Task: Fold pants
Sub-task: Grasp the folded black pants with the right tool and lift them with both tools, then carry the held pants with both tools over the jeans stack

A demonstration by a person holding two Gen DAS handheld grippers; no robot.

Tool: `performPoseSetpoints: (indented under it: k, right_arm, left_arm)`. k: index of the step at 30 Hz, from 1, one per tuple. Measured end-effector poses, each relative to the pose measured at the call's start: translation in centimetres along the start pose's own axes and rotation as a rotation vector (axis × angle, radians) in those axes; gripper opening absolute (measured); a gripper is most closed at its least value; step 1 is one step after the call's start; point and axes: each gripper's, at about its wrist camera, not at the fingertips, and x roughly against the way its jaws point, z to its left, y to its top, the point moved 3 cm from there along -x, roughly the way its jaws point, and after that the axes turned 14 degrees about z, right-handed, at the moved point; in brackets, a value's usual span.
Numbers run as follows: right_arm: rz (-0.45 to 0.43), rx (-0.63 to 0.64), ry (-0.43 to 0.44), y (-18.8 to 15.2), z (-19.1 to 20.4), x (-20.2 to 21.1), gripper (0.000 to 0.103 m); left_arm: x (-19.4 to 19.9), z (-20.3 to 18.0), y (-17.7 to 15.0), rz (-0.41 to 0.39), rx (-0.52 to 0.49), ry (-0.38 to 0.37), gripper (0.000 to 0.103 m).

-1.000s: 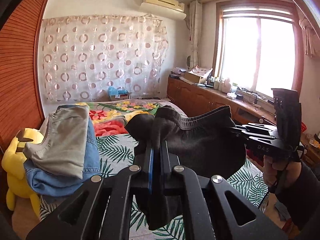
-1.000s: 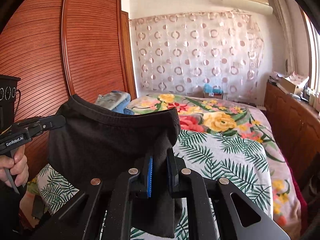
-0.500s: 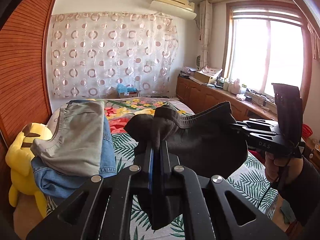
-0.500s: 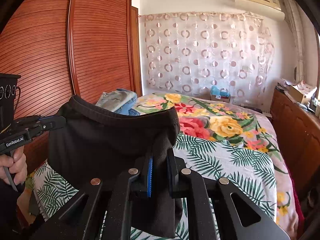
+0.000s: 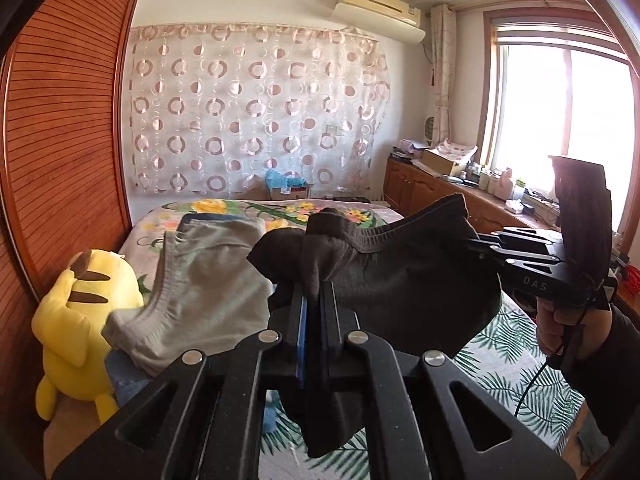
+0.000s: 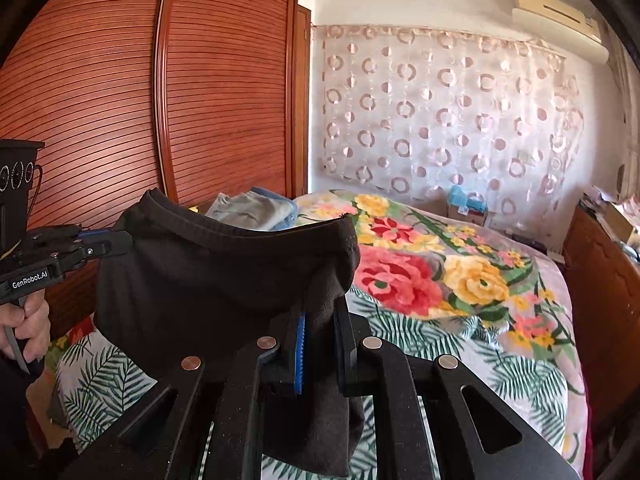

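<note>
Black cloth hangs in the air above the bed (image 6: 460, 292): the pants (image 5: 404, 280), held up by their waistband between two sets of tongs. The left tongs (image 5: 314, 300) are clamped tight on a bunched end of the waistband, with a fold of fabric drooping down between the fingers. The right tongs (image 6: 320, 320) are pinched on the other end in the same way, the cloth filling the narrow gap beside a blue pad. Between the two grips the waistband sags in a shallow curve and the body of the pants hangs below it, clear of the floral bedspread. On the bed, near the wooden wardrobe (image 6: 180, 120), lies a pile of folded clothes (image 5: 200, 292), grey on top of denim, beside a yellow plush toy (image 5: 76, 320).
</note>
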Motion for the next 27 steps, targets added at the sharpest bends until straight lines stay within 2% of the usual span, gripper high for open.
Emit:
performPoseSetpoints:
  k: [12,22,27]
  right_arm:
    - [-0.017,0.070,0.022,4.7,-1.7,-5.1,0.011]
    - [-0.032,0.162,0.035,7.4,-2.0,-8.6,0.011]
    - [-0.050,0.199,0.059,8.2,-1.9,-9.8,0.011]
  left_arm:
    - [-1.3,3.5,1.9,-0.015,0.051,0.047,0.006]
    - [-0.1,4.3,1.3,-0.097,0.108,0.075,0.006]
    - [-0.4,5.2,0.8,-0.097,0.151,0.084,0.006]
